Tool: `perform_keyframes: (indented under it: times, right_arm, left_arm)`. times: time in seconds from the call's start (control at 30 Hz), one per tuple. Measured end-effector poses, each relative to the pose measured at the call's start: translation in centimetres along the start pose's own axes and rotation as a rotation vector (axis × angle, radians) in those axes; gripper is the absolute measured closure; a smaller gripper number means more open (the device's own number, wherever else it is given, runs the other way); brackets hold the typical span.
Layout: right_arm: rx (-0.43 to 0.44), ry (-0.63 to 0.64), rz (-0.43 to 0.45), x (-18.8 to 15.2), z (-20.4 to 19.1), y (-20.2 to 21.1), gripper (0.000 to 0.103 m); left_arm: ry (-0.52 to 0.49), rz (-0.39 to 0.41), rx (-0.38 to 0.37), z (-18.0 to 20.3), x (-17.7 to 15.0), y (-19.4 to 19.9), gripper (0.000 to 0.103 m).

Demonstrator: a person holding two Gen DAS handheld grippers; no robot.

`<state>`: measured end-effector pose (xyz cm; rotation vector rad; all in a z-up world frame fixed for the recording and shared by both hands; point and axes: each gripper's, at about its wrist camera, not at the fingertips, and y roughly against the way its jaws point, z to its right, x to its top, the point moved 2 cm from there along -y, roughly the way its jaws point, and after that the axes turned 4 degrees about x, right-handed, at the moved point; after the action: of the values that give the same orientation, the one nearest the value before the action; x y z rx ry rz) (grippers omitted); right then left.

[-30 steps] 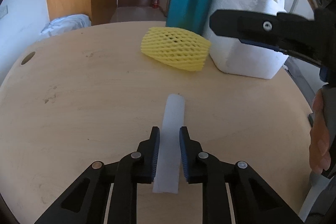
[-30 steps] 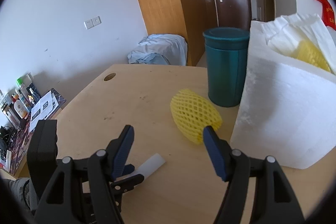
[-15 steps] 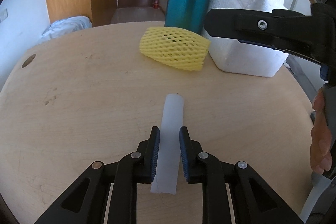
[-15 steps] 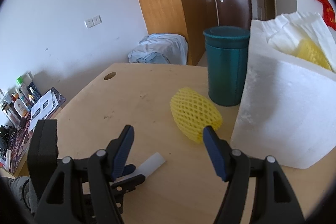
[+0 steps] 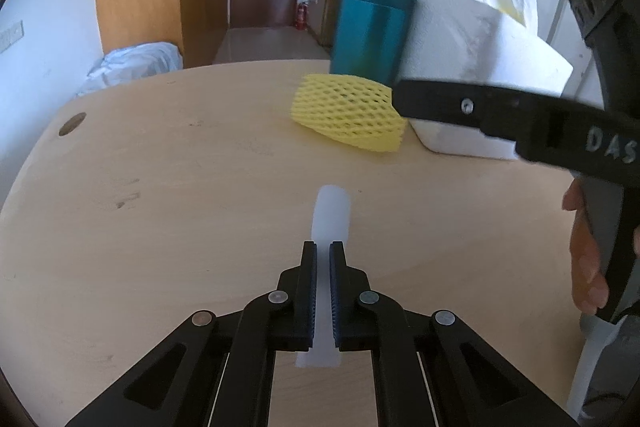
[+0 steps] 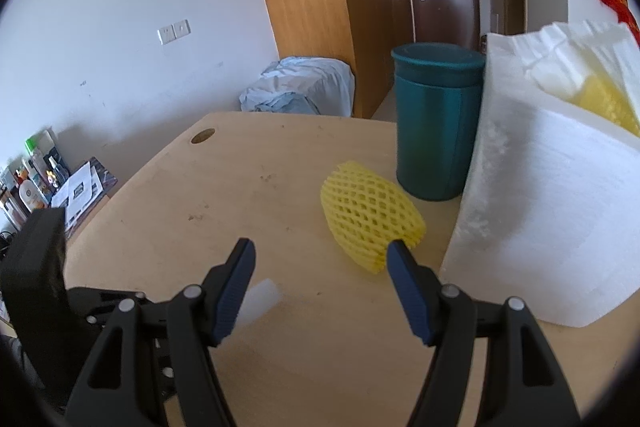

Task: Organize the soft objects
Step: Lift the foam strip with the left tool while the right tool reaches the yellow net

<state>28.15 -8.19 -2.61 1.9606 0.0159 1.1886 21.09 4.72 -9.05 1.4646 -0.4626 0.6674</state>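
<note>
Left gripper [image 5: 323, 255] just closed, pinching white foam strip [image 5: 333, 213].

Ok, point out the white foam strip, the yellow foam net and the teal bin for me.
white foam strip [image 5: 333, 213], left wrist view, its far end past the jaws.
yellow foam net [image 6: 370, 213], right wrist view, middle of its mesh.
teal bin [image 6: 434, 131], right wrist view, its side wall.

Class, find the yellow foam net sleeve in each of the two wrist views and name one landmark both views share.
Left wrist view: the yellow foam net sleeve lies right of centre in the upper half, on the table in front of the teal bin.
Right wrist view: the sleeve lies just right of centre, beyond the open right gripper.
Shared landmark: the teal bin, standing behind the sleeve beside the white foam box.
</note>
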Motion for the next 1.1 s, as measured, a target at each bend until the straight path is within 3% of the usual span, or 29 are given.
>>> perform_keyframes:
  times: [0.77, 1.1]
  right_arm:
    - [-0.118, 0.036, -0.085, 0.5, 1.5, -4.5, 0.031]
    - [-0.131, 0.074, -0.060, 2.0, 0.7, -4.5, 0.031]
  left_arm:
    - [0.071, 0.092, 0.013, -4.3, 0.6, 3.7, 0.097]
    - [0.111, 0.123, 0.040, -6.0, 0.4, 5.3, 0.097]
